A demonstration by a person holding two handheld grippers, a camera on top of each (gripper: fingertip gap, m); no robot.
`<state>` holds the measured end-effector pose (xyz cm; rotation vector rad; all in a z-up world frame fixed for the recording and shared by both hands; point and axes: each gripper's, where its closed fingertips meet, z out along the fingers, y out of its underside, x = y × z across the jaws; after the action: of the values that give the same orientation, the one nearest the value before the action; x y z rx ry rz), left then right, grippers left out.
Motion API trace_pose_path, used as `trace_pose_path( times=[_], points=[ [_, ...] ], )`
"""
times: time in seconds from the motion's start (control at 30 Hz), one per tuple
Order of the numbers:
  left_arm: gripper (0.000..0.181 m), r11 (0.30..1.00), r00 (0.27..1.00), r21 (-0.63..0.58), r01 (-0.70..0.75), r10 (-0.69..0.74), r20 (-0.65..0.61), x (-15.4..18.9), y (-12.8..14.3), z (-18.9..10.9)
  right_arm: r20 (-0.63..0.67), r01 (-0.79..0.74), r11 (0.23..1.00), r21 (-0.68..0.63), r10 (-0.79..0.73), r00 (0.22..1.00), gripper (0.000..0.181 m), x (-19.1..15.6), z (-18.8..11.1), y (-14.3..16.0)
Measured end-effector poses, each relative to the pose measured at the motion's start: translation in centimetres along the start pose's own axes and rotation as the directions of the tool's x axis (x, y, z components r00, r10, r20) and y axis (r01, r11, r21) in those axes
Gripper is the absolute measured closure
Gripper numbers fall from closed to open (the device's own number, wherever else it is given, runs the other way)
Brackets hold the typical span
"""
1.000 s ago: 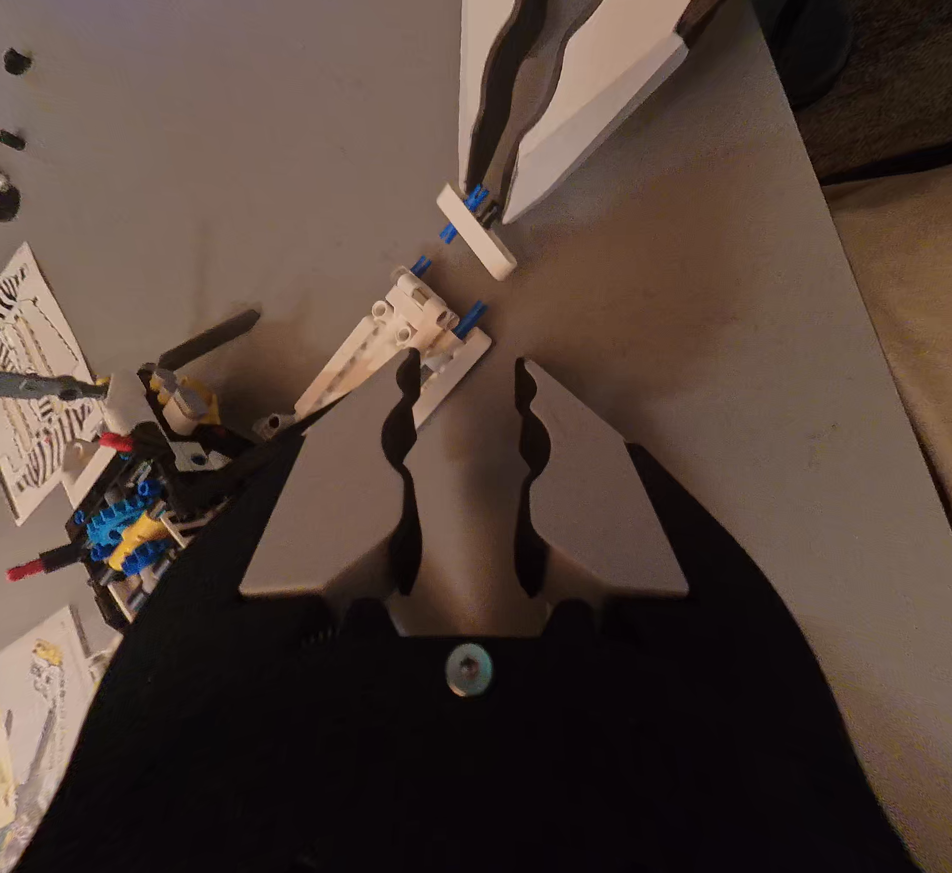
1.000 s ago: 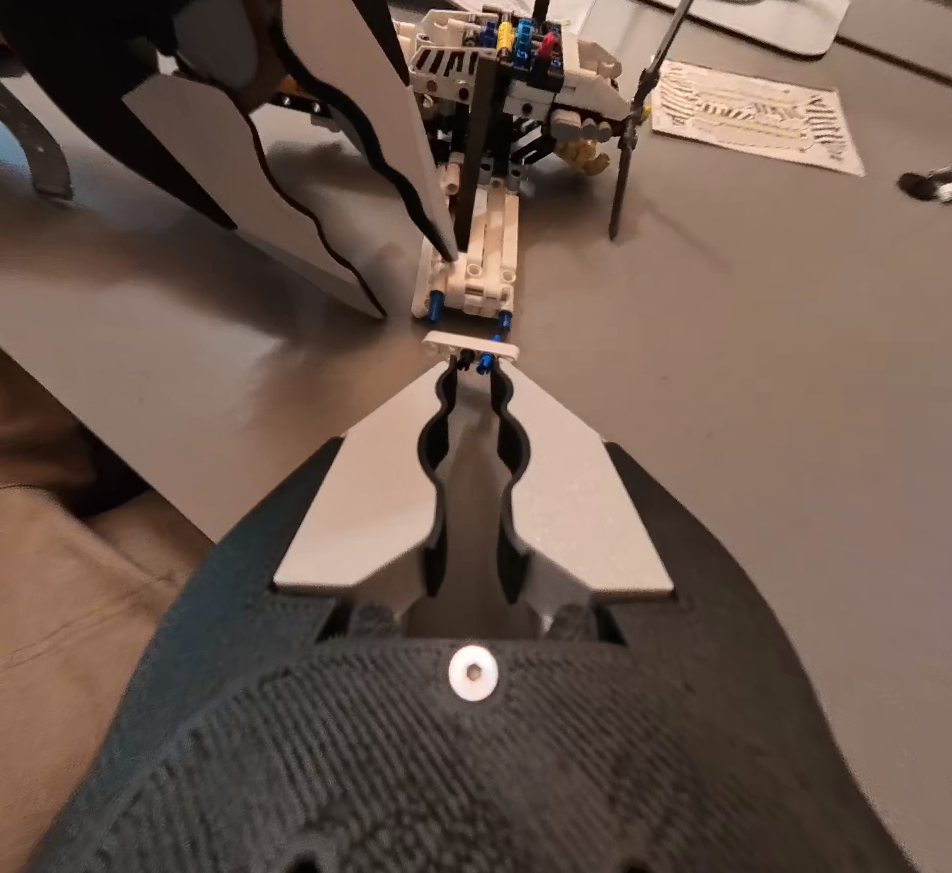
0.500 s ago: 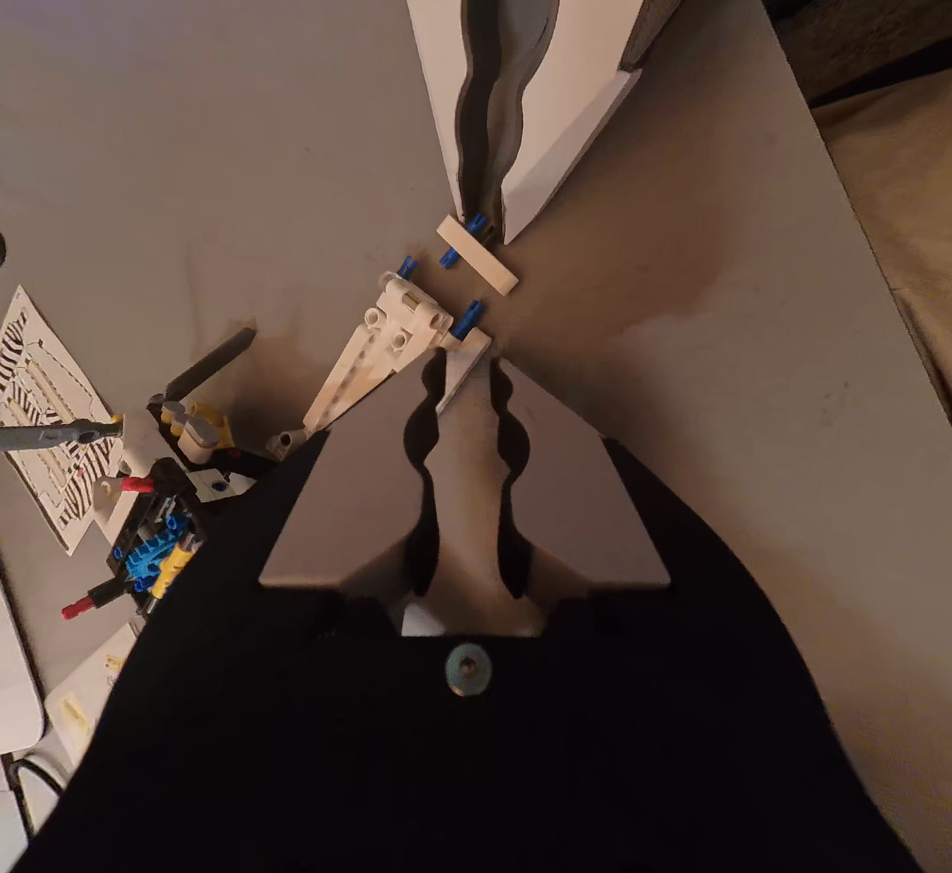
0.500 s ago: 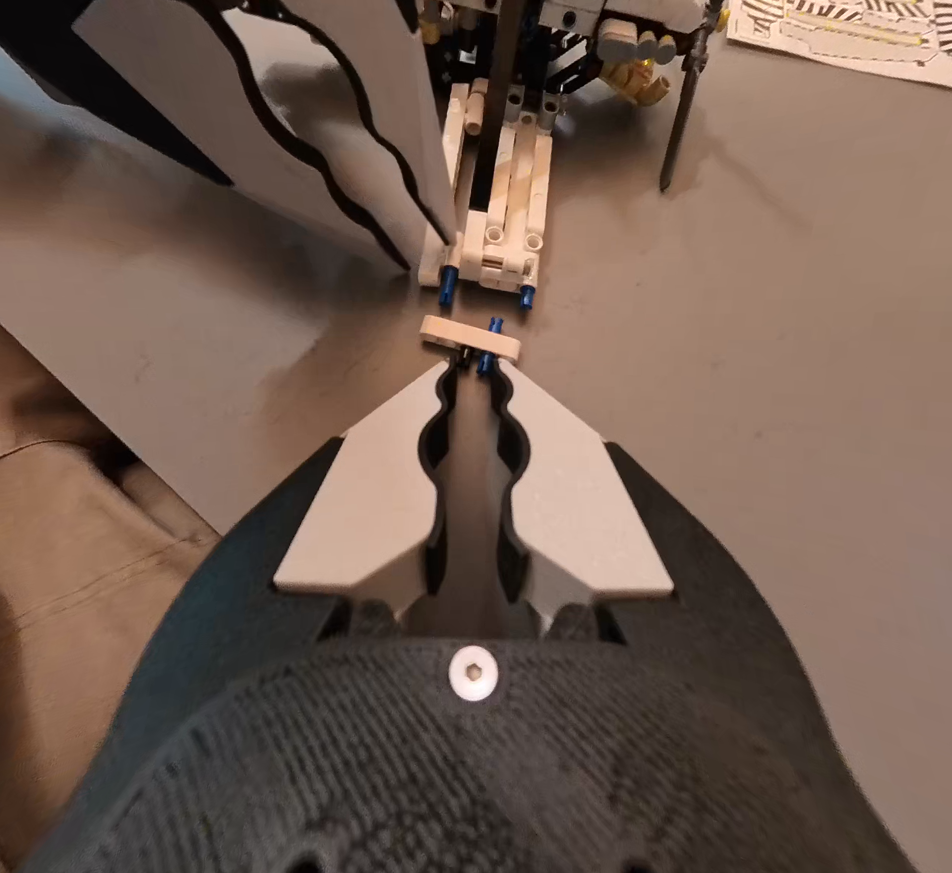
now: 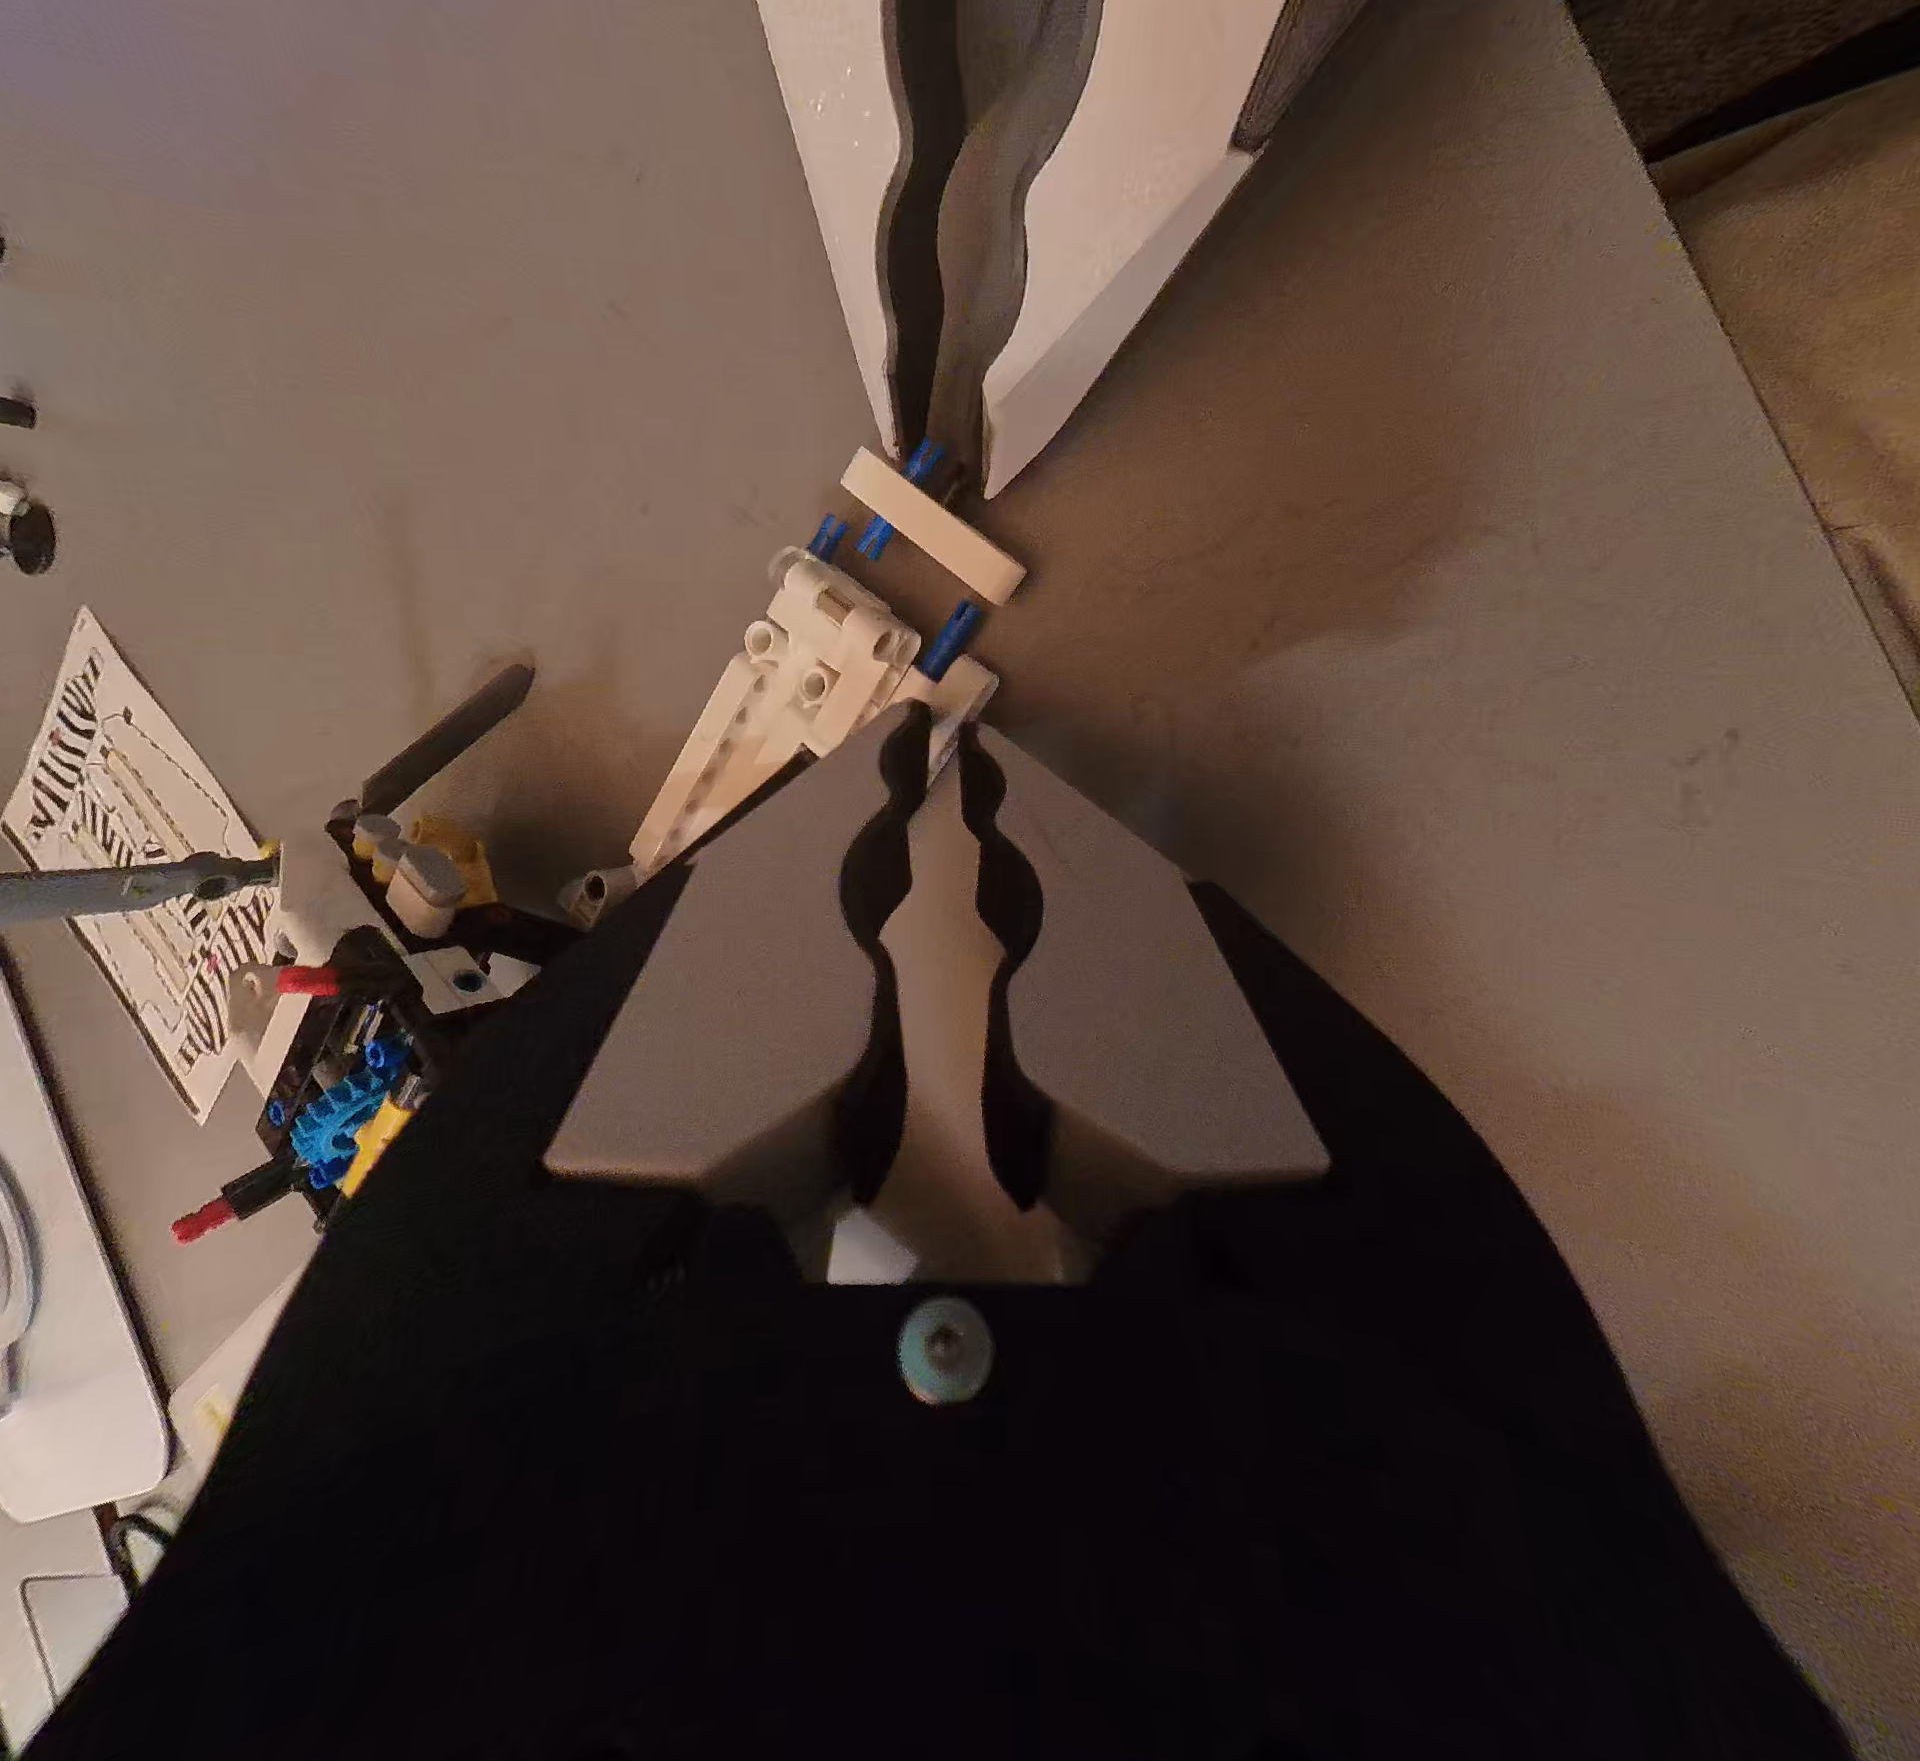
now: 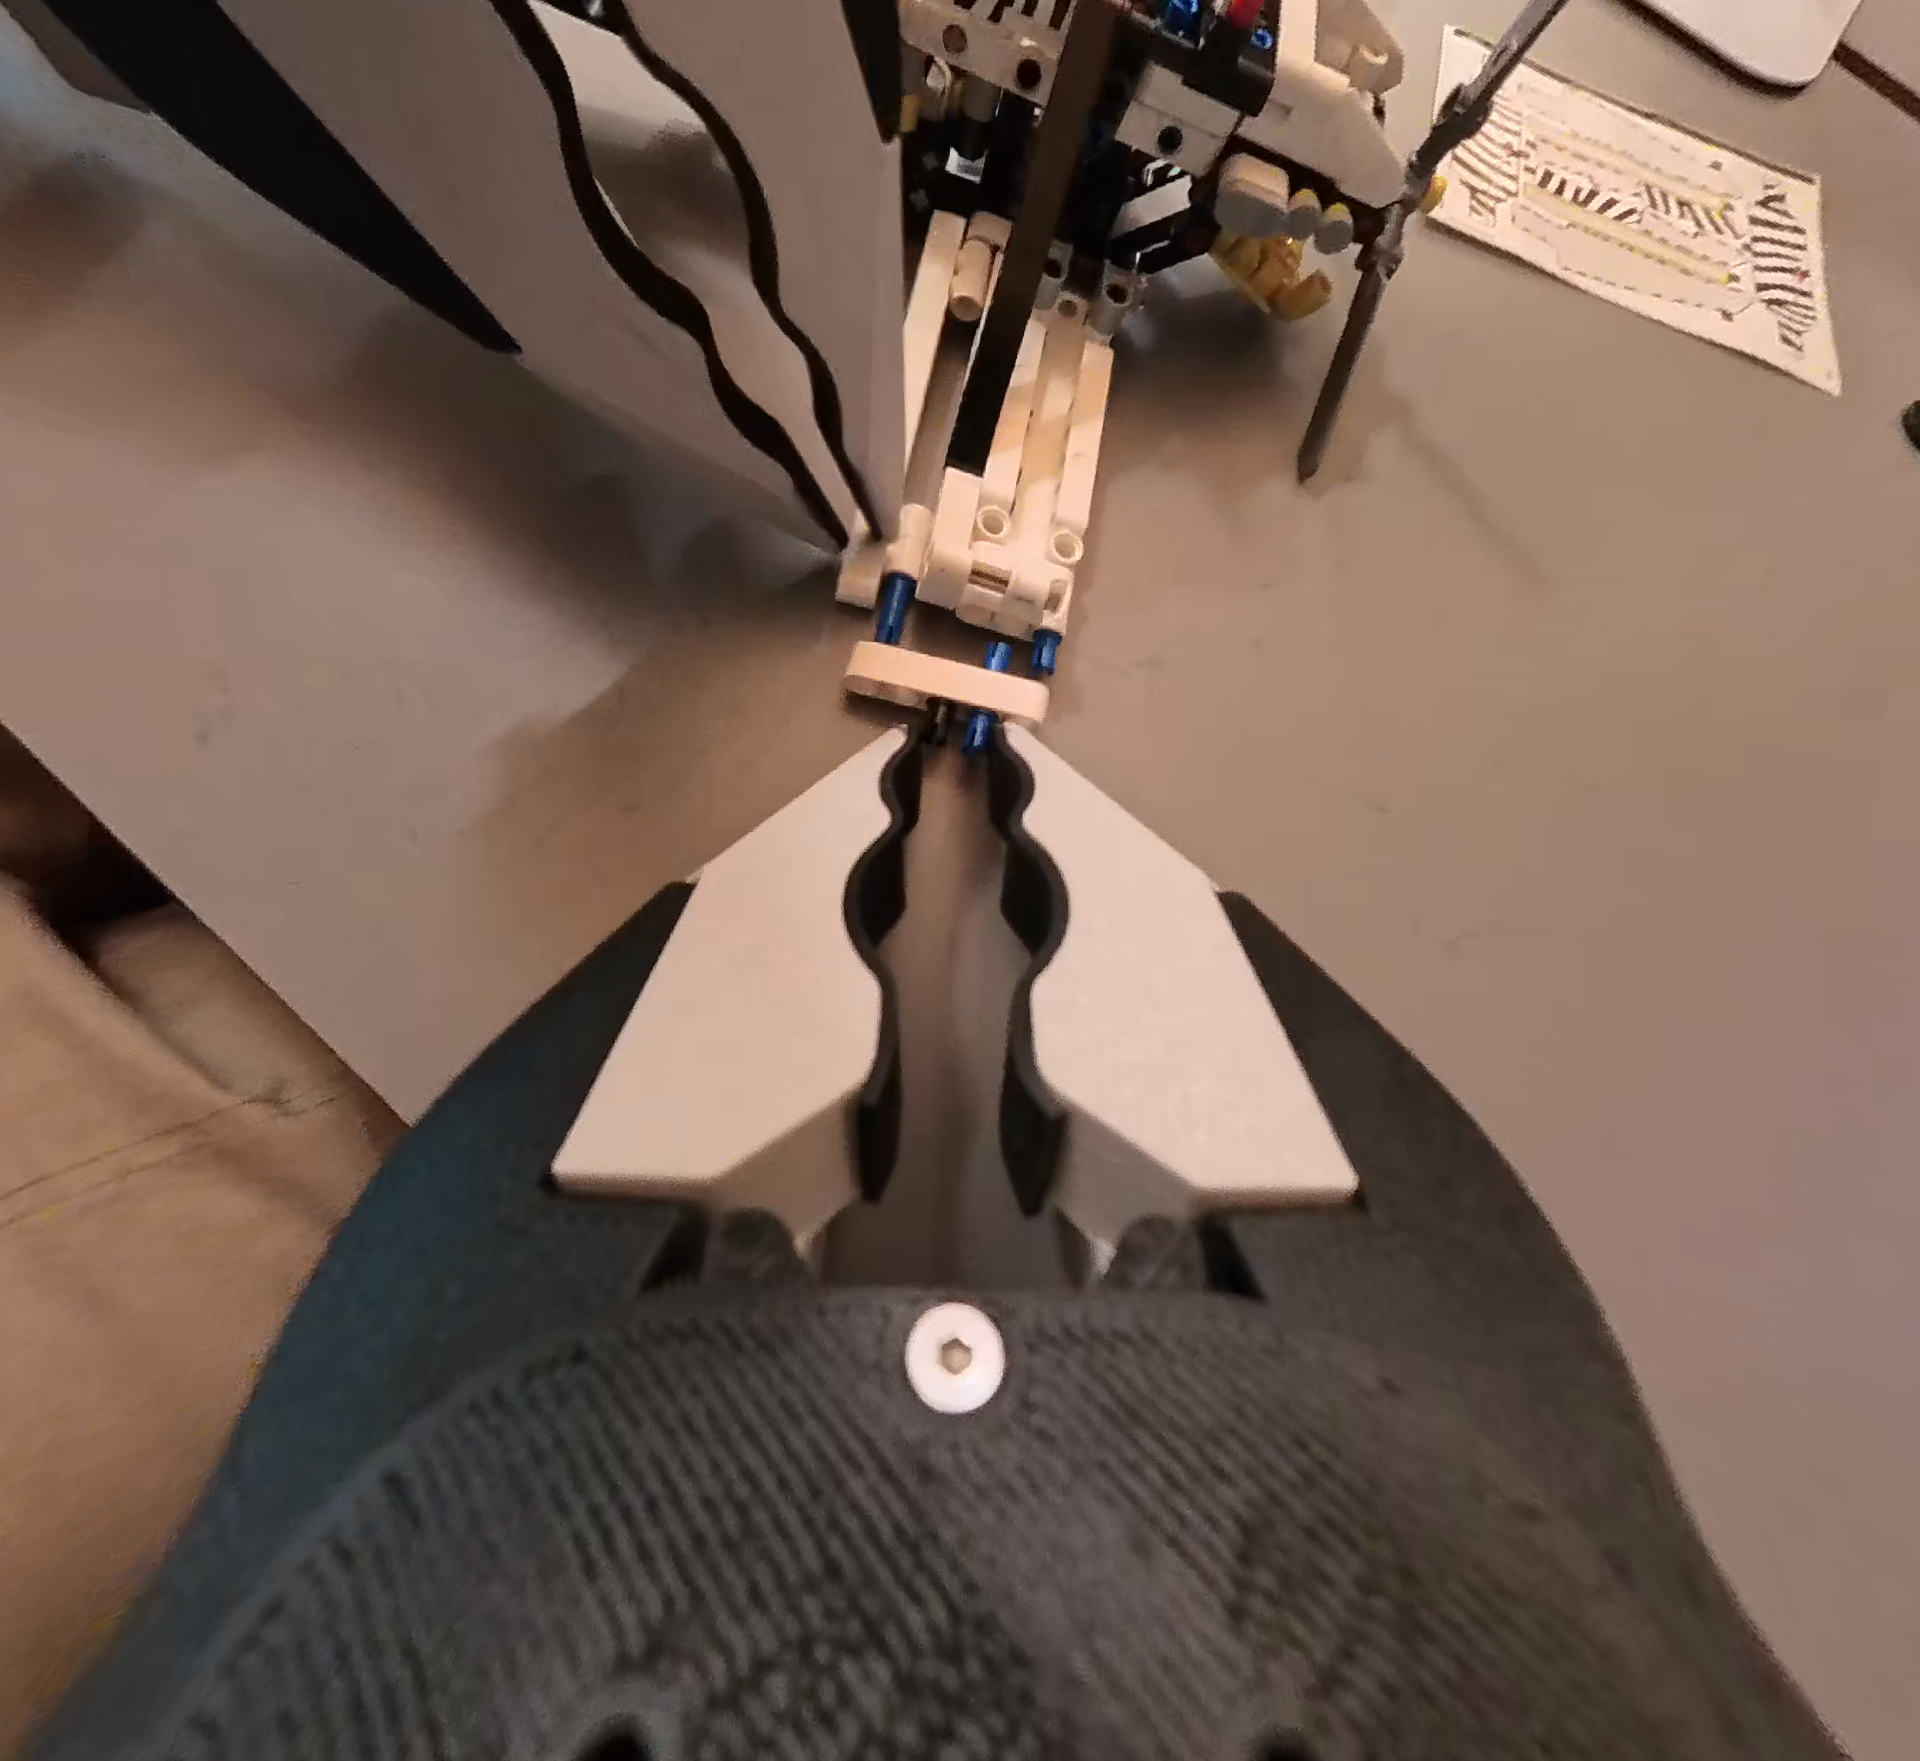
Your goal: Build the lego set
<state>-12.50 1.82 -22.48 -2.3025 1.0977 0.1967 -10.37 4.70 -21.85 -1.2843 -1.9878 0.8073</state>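
Right hand-held gripper (image 6: 961,740) is closed on a pin at the back of a short white beam (image 6: 943,677), holding it square to the blue pins (image 6: 894,608) on the model's tail end so its holes can slide on; the beam sits just short. Left hand-held gripper (image 5: 940,735) is clamped on the tail's white plate (image 5: 961,681), likely to brace it. Beyond on the table (image 6: 1455,672): lego model (image 6: 1122,49), sticker sheet (image 6: 1631,246).
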Motion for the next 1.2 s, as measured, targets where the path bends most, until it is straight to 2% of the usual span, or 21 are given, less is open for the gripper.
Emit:
trace_pose_path(
  times=[0.2,0.47,0.67,0.83,1.0,1.2],
  points=[
    [0.178,1.000,1.000,0.021,0.010,-0.010,0.001,-0.20,-0.21,-0.29,0.036,-0.030,0.999,0.013,0.030,0.999,0.171,0.06,-0.05,-0.28],
    [0.135,1.000,1.000,0.025,0.013,-0.013,0.005,-0.63,-0.26,-0.31,0.079,-0.028,1.000,-0.002,0.028,0.997,0.171,0.08,0.26,-0.36],
    [0.136,1.000,0.999,0.009,0.010,-0.010,-0.045,-0.51,-0.45,-0.05,0.085,-0.031,0.999,-0.009,0.031,0.996,0.171,0.21,0.44,-0.34],
    [0.153,0.999,0.993,0.006,0.037,-0.036,-0.108,0.26,-0.44,0.01,0.082,-0.017,1.000,-0.025,0.019,0.996,0.171,0.16,0.72,-0.22],
    [0.151,1.000,0.996,0.007,0.025,-0.024,-0.082,0.04,-0.39,-0.03,0.091,-0.034,0.999,0.006,0.033,0.995,0.171,0.26,0.39,-0.59],
    [0.151,0.998,0.992,0.009,0.056,-0.055,-0.112,0.05,-0.38,0.04,0.102,-0.055,0.998,-0.032,0.058,0.993,0.171,0.31,0.78,-0.11]
  ],
)
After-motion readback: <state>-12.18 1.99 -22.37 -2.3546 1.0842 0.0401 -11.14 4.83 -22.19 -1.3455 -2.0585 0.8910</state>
